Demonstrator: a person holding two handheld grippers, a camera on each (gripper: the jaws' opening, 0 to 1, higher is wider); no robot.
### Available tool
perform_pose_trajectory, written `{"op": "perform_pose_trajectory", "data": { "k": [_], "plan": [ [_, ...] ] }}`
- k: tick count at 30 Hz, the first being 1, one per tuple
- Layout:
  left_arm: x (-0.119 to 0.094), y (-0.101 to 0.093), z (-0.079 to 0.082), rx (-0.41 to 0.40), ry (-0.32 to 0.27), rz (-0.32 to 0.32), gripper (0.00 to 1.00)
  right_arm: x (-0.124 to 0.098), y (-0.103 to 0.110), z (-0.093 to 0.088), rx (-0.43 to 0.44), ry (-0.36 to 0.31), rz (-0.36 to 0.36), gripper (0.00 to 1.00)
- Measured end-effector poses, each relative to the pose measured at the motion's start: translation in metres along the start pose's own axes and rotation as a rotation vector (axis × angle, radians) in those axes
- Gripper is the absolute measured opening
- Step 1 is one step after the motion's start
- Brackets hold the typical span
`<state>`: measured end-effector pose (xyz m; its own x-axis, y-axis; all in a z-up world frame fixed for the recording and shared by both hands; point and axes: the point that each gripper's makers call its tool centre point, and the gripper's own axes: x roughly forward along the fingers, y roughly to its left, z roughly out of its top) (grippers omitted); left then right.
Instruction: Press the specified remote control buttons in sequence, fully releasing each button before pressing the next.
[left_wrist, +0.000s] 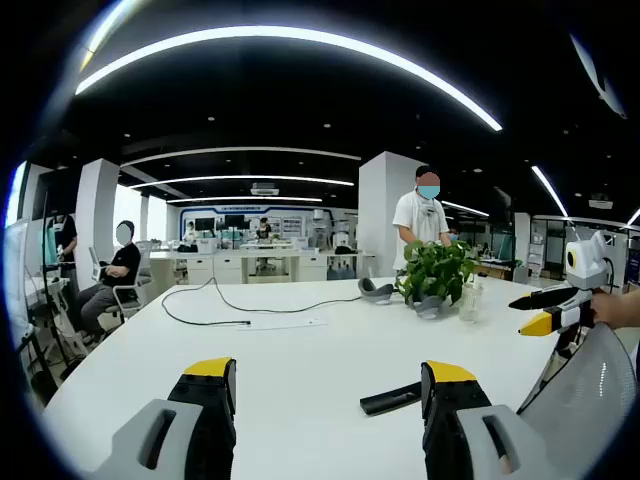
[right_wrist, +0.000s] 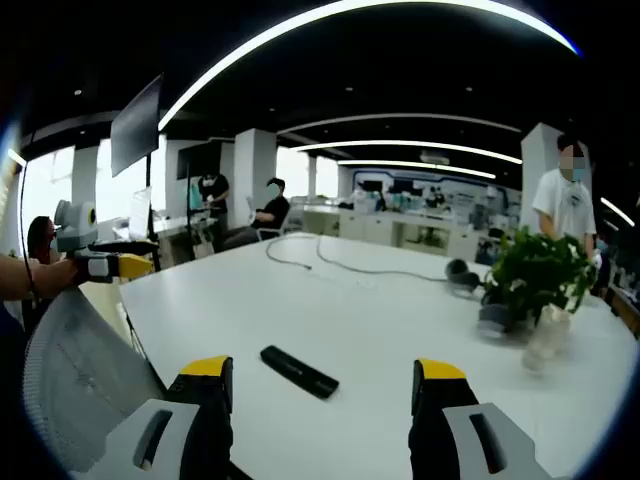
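A slim black remote control (left_wrist: 392, 398) lies flat on the white table (left_wrist: 300, 350), just inside my left gripper's right jaw. My left gripper (left_wrist: 330, 372) is open above the table's near edge, with nothing between its jaws. In the right gripper view the remote (right_wrist: 298, 371) lies slantwise between and just beyond the two jaws. My right gripper (right_wrist: 324, 370) is open and holds nothing. Each gripper also appears in the other's view, held in a hand beside the table: the right gripper (left_wrist: 522, 315) at the right, the left gripper (right_wrist: 140, 255) at the left.
A potted plant (left_wrist: 437, 275), a clear bottle (left_wrist: 470, 298) and a grey headset (left_wrist: 375, 291) stand at the far right of the table. A black cable (left_wrist: 225, 310) and a paper sheet (left_wrist: 285, 323) lie mid-table. A mesh chair back (right_wrist: 85, 375) is near. People sit and stand behind.
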<state>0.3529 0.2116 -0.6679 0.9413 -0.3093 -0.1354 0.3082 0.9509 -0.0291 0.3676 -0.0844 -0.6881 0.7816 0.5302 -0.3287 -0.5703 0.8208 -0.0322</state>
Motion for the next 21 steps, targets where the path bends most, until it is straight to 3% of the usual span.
{"op": "perform_pose_trajectory", "data": {
  "k": [21],
  "plan": [
    [0.0,-0.0024,0.0032,0.008,0.002,0.015,0.79,0.0019,-0.0018,-0.0075,-0.011,0.028,0.007,0.69]
  ]
}}
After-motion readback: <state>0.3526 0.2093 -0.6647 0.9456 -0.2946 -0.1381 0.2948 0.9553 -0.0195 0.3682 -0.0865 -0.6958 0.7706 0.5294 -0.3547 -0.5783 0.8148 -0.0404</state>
